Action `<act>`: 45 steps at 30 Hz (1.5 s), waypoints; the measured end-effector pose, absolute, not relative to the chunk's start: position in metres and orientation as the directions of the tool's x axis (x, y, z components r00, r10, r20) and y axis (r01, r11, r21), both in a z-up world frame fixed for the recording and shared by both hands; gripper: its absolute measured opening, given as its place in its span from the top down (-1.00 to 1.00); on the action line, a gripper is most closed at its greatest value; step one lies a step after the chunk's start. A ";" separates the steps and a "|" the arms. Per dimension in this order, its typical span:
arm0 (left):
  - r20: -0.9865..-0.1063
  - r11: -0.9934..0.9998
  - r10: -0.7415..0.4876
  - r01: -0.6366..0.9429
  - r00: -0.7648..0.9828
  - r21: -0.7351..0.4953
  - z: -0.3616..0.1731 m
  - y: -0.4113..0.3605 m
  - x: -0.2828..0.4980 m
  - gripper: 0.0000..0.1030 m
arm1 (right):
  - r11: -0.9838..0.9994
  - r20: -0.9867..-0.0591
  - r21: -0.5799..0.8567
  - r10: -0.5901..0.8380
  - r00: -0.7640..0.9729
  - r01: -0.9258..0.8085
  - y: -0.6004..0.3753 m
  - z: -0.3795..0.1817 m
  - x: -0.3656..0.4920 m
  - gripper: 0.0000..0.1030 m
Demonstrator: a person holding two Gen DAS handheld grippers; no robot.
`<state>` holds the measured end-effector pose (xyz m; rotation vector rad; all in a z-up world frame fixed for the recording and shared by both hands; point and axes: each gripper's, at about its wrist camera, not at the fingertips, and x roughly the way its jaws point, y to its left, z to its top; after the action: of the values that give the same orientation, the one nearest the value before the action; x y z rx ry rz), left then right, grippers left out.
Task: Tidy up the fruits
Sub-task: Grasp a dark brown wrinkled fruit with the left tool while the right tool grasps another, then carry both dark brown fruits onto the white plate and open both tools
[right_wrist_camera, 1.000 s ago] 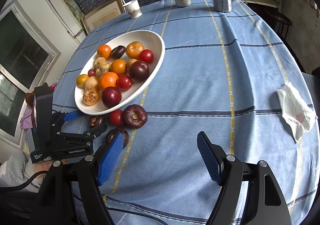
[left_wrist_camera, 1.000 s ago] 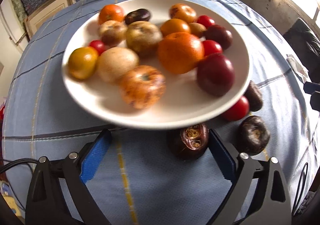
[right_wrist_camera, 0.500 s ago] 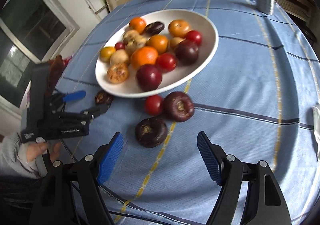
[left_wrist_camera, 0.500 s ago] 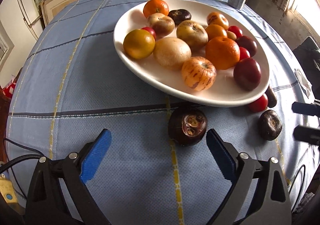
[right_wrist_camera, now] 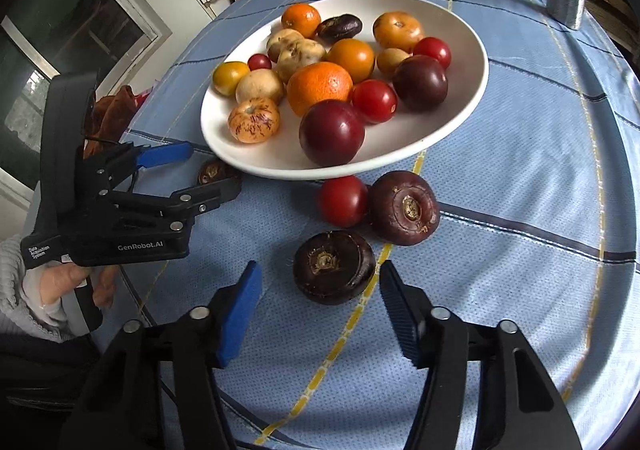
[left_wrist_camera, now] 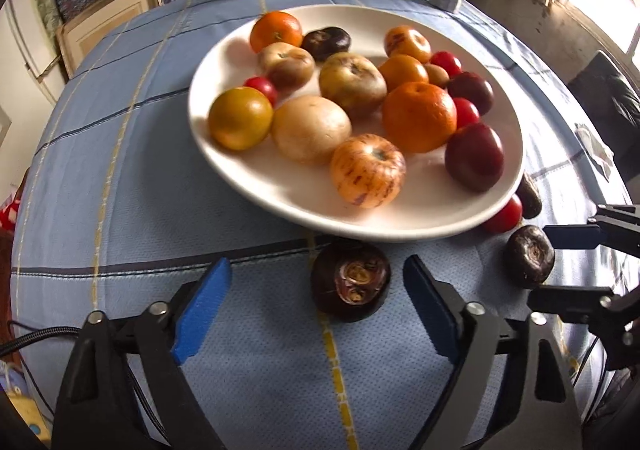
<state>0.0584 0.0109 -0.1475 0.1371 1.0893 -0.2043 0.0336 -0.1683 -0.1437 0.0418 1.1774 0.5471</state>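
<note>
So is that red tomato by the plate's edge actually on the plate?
No, the tomato lies on the tablecloth, just outside the plate rim, beside a dark fruit.

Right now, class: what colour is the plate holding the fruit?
White; the plate shows best in the right wrist view.

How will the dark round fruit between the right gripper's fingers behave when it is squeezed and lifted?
The dark fruit looks squat, sitting on a flat base, so it probably will not roll. Its skin seems firm and dull, so the ribbed blue fingers, now closing around it without touching, should likely hold it without slipping.
</note>
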 end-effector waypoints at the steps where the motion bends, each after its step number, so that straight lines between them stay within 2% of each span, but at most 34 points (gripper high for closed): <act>1: -0.891 0.972 -0.104 0.237 0.443 0.005 -0.149 0.010 0.059 -0.56 | 0.870 -0.864 0.313 0.427 0.266 -0.381 -0.168 -0.145 0.034 -0.15; 3: -0.894 0.970 -0.116 0.244 0.433 -0.008 -0.151 0.009 0.061 -0.40 | 0.872 -0.865 0.312 0.425 0.265 -0.378 -0.169 -0.147 0.035 -0.12; 7: -0.891 0.966 -0.103 0.257 0.442 0.015 -0.153 0.006 0.062 -0.30 | 0.873 -0.869 0.300 0.417 0.267 -0.385 -0.165 -0.150 0.038 -0.10; 10: -0.891 0.964 -0.094 0.265 0.444 0.030 -0.153 0.004 0.062 -0.16 | 0.873 -0.873 0.279 0.405 0.273 -0.401 -0.159 -0.150 0.041 0.01; 12: -0.890 0.961 -0.092 0.274 0.446 0.038 -0.151 0.001 0.061 0.06 | 0.875 -0.876 0.253 0.388 0.285 -0.414 -0.156 -0.150 0.042 0.13; 15: -0.890 0.957 -0.093 0.287 0.446 0.043 -0.150 -0.003 0.059 0.23 | 0.875 -0.876 0.249 0.387 0.289 -0.416 -0.157 -0.149 0.042 0.14; 33: -0.863 0.963 -0.063 0.258 0.501 0.079 -0.130 0.004 0.034 0.24 | 0.875 -0.856 0.270 0.409 0.317 -0.401 -0.170 -0.134 0.018 0.14; 45: -0.835 0.973 -0.040 0.210 0.550 0.091 -0.098 0.020 0.021 0.24 | 0.901 -0.809 0.306 0.416 0.414 -0.308 -0.215 -0.102 0.003 0.14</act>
<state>0.0214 0.0199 -0.0982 0.1890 0.9793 -0.1493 0.0032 -0.2147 -0.1024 0.1157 1.0500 0.4564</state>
